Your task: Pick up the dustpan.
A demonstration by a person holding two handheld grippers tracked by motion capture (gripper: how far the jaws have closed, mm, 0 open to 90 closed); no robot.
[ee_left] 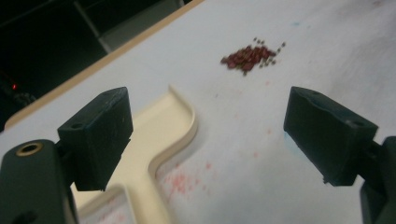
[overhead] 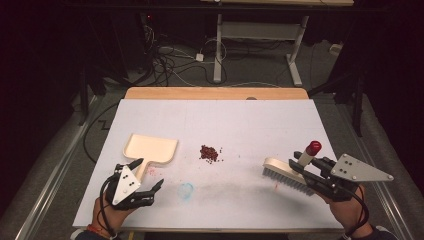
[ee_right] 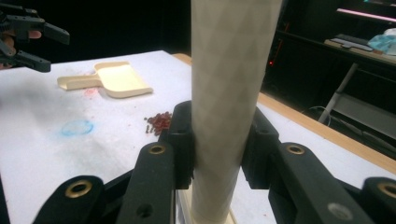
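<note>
I work in what looks like a lab or test room, dim and bare. My table (overhead: 150, 107) has a white top with a wooden edge, and behind it loose cables (overhead: 170, 62) sprawl over the grey floor (overhead: 260, 75) around the metal legs of another desk (overhead: 260, 37) against dark walls.

My right gripper (ee_right: 217, 140) has its jaws clamped on the cream brush handle (ee_right: 231, 93), which rises upright between them. Beyond the handle to its left, a small pile of red grains (ee_right: 159, 122) lies on the white surface (ee_right: 42, 149). Farther off past the grains sits the cream dustpan (ee_right: 109, 79), with a blue smudge (ee_right: 77, 127) nearer me and the other gripper (ee_right: 32, 39) spread wide above the dustpan's handle end.
</note>
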